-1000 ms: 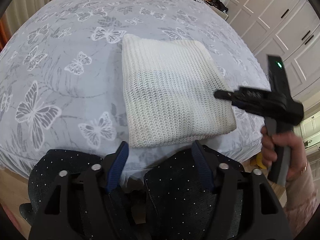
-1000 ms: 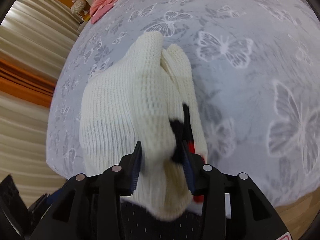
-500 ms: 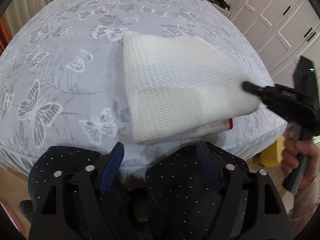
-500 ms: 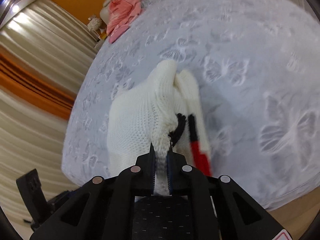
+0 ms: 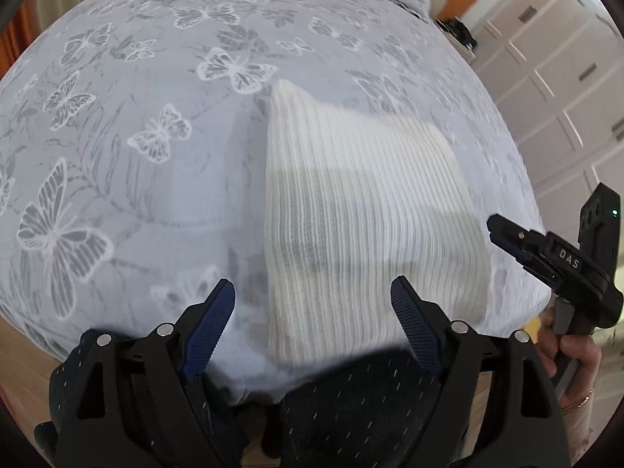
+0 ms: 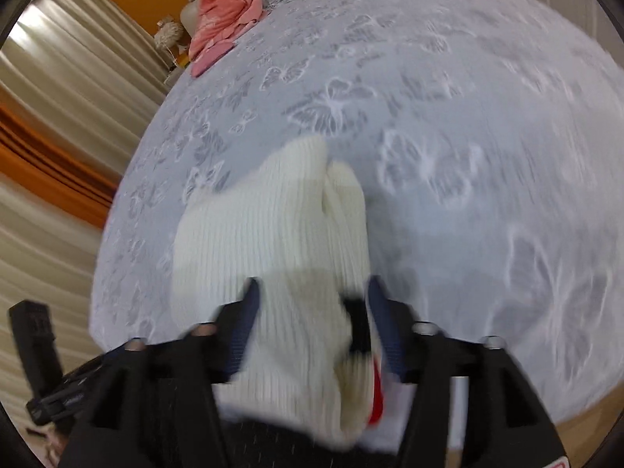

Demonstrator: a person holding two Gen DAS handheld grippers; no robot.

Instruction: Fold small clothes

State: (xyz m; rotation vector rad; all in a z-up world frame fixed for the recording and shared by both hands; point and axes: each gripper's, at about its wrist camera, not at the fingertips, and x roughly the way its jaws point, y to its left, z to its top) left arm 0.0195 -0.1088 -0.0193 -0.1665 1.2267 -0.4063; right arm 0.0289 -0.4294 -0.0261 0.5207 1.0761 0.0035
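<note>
A folded cream knit sweater (image 5: 362,210) lies on the butterfly-print bed (image 5: 128,179) near its front edge. My left gripper (image 5: 312,312) is open at that edge, its blue fingers either side of the sweater's near end, holding nothing. My right gripper (image 6: 312,304) is open, its jaws spread around the sweater's (image 6: 273,234) right end, with a red and black trim (image 6: 376,397) showing by the right finger. In the left wrist view the right gripper (image 5: 507,238) sits just off the sweater's right edge.
A pink garment (image 6: 230,11) lies at the far end of the bed. White wardrobe doors (image 5: 561,89) stand to the right of the bed. Beige and orange curtains (image 6: 50,144) hang on the far side. Wooden floor shows below the bed edge.
My right gripper was shut on the sweater's right end and lifting it half a second ago; it has now opened and the sweater has dropped flat. My left gripper moved closer to the sweater.
</note>
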